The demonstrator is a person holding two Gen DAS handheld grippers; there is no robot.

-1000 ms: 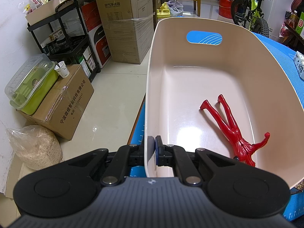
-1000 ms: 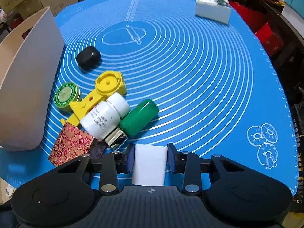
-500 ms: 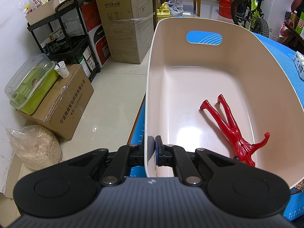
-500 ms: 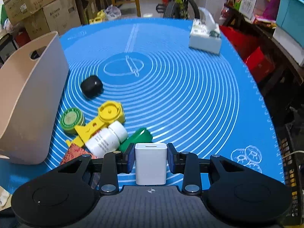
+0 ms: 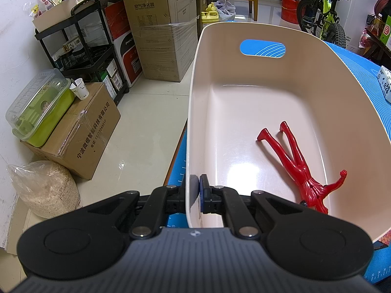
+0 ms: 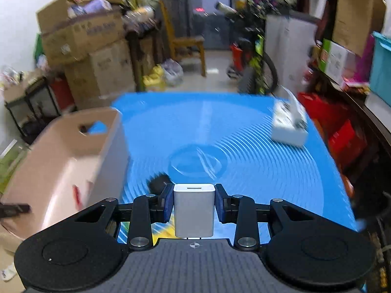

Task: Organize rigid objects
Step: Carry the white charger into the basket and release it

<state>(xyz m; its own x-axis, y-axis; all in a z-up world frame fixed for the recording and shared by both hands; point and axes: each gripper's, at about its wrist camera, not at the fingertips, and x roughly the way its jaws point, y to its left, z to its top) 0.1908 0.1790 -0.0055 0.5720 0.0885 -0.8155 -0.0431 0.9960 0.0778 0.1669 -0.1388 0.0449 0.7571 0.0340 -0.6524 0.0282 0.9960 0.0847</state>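
Since a second ago my right hand-held gripper [image 6: 194, 205] has come up off the blue mat [image 6: 256, 171] with the white charger block [image 6: 194, 211] pinched between its blue pads [image 6: 167, 204]; the pile of bottles and the yellow piece has dropped out of its view, only a dark rounded object [image 6: 158, 182] shows just ahead. Left hand-held gripper [image 5: 197, 190] unchanged: clamped shut on the near-left rim of the beige bin [image 5: 244, 112], one pad outside the wall, one inside.

Step in hand, as I judge it: carry the charger left and over the bin's right wall, then let go low inside. Grip sits on the flat sides, block upright and square, so no re-grip looks needed. Clear the wall before descending; keep the left clamp firm so the bin does not slide.

Inside the bin: red plastic figure [image 5: 299, 168] lying on its floor toward the near right. Aim for the bare floor left of it or beyond.

Around: tissue box [image 6: 289, 124] far right on the mat, well apart. Right view is blurred; details uncertain. Cardboard boxes [image 5: 158, 24] and a bicycle [image 5: 325, 12] stand off the surface, not in the path.
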